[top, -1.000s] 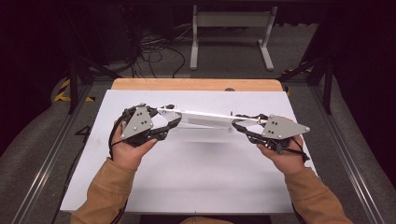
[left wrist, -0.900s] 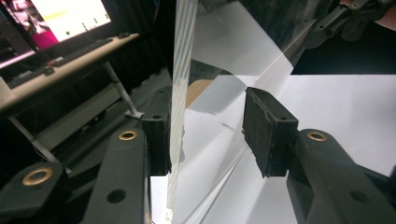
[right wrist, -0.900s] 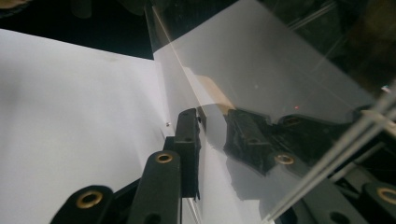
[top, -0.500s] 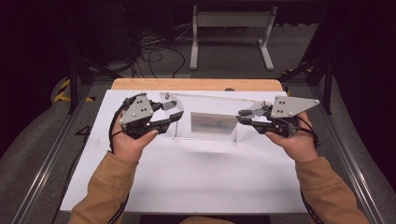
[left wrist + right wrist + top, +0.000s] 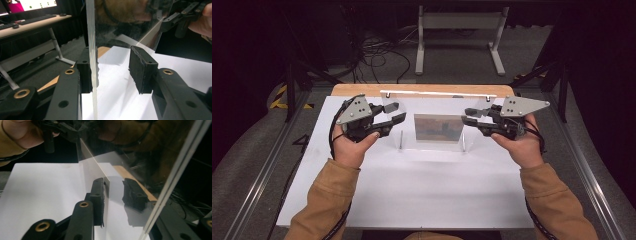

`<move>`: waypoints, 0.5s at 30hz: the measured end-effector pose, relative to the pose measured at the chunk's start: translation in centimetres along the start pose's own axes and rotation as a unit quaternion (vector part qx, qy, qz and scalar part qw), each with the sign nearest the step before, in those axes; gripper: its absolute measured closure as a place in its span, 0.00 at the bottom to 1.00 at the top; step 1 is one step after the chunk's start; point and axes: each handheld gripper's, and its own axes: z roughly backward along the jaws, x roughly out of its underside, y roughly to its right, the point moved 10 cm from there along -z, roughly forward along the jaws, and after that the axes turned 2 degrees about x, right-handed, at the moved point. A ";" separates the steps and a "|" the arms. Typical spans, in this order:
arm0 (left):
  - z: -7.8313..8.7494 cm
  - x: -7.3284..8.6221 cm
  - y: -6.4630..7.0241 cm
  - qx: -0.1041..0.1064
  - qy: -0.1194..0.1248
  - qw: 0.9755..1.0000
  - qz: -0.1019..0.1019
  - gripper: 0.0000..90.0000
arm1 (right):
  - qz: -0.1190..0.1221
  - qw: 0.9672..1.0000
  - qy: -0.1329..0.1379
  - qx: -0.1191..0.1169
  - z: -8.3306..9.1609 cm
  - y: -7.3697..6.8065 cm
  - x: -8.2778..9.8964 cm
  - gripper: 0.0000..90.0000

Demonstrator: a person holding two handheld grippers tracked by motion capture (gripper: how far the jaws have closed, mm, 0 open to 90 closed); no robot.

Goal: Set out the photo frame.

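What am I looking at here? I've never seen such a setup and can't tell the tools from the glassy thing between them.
A person at a white table holds a hand tool in each hand: the left gripper and the right gripper, each with two black jaws. One picture looks down from above; the other two come from cameras riding on the grippers, looking along their jaws. Between them stands a clear panel, upright and see-through. Each gripper's jaws straddle one end of it. One pad touches the sheet, the other stands off, so both look open.

Dark rm, grey floor (image 5: 452, 65), cables (image 5: 377, 55).
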 end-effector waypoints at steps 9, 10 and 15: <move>-1.8 1.1 -1.6 -0.002 0.004 0.999 0.039 0.58 | -0.014 0.998 0.026 0.051 -0.8 1.8 0.1 0.63; -2.1 1.4 -1.7 -0.003 0.002 0.999 0.045 0.57 | -0.020 0.998 0.027 0.056 -0.9 2.0 0.2 0.61; -2.7 2.1 -2.2 -0.001 0.003 0.998 0.062 0.59 | -0.039 0.996 0.028 0.069 -1.7 3.0 0.6 0.57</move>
